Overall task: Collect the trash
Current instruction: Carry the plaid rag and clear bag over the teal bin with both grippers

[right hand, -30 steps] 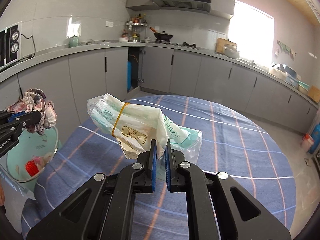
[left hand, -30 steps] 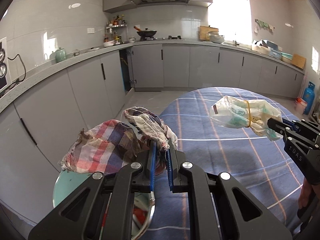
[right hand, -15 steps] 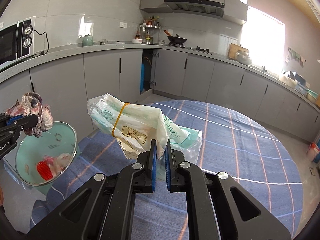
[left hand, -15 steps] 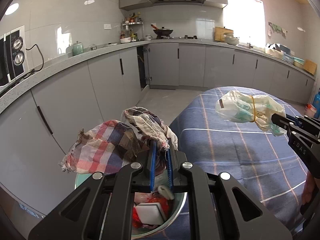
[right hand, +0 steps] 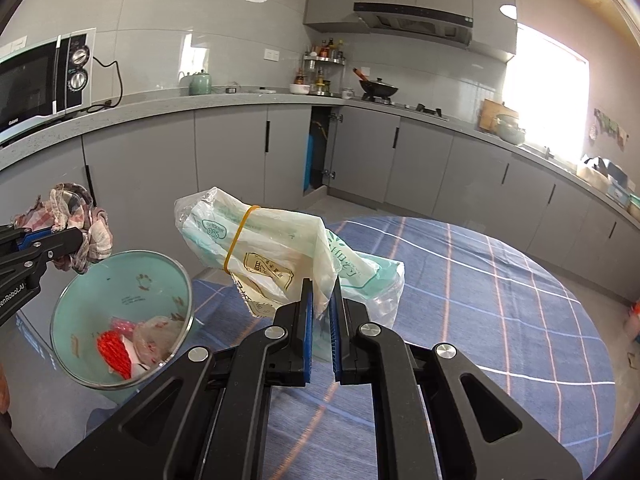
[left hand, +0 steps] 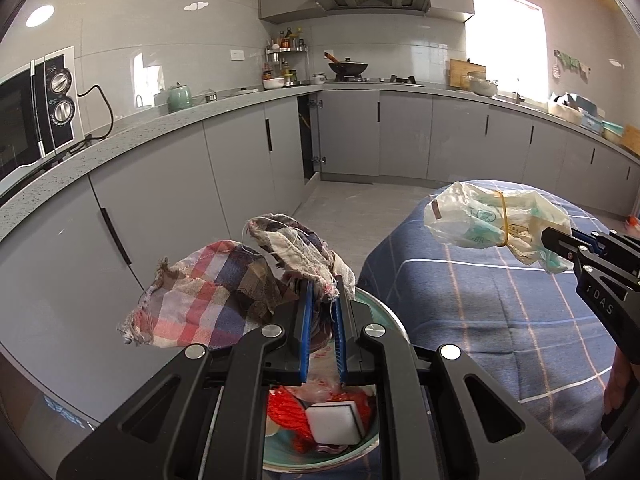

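Frayed woven plaid cloth rag (left hand: 208,300); thin, crinkled translucent plastic bag (right hand: 276,248) w/ rubber band. Bin (right hand: 76,300): glossy mint inside, shiny metal rim. Matt black plastic grippers; striped cloth table cover (right hand: 500,300); glossy wall tiles (left hand: 160,40).

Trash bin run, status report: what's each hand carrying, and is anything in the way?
Left tongs shut on checked rag, over bin. Right tongs shut on banded plastic bag, above table. Nothing blocking bin's mouth.

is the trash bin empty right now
No, the teal bin already holds a red mesh scrap, a white sponge block and crumpled plastic.
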{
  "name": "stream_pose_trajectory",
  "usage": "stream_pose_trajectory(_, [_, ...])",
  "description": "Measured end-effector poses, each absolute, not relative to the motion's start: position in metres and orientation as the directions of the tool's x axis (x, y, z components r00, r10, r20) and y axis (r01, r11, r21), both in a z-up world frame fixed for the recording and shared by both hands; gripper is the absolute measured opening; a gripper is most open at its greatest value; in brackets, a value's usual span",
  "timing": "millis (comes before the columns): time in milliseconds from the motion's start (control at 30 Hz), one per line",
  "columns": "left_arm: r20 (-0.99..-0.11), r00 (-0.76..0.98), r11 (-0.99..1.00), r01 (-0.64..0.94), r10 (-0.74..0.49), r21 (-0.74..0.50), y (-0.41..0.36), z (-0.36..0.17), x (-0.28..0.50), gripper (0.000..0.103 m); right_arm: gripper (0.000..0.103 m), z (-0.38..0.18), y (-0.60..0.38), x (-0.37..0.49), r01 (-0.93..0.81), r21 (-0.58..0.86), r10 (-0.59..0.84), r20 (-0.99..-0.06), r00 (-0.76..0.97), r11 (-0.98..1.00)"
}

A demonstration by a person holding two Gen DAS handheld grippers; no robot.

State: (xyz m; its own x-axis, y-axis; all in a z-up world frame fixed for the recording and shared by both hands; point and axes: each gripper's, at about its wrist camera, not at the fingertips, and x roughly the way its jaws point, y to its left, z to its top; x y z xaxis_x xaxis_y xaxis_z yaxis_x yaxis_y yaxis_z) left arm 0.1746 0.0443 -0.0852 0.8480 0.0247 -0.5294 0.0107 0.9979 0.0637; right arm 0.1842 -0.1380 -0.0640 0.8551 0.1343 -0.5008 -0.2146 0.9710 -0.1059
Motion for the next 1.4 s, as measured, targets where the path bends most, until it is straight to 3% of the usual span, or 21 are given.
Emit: stream_pose_trajectory(1400, [-0.521,0.841,0.985,-0.075,0.146,0.155,0.091,-0.077,0.167,0.010,0.008,-0.055,-0.063,0.187,-0.347,-0.141,0.237,-0.497,0.835,0.927])
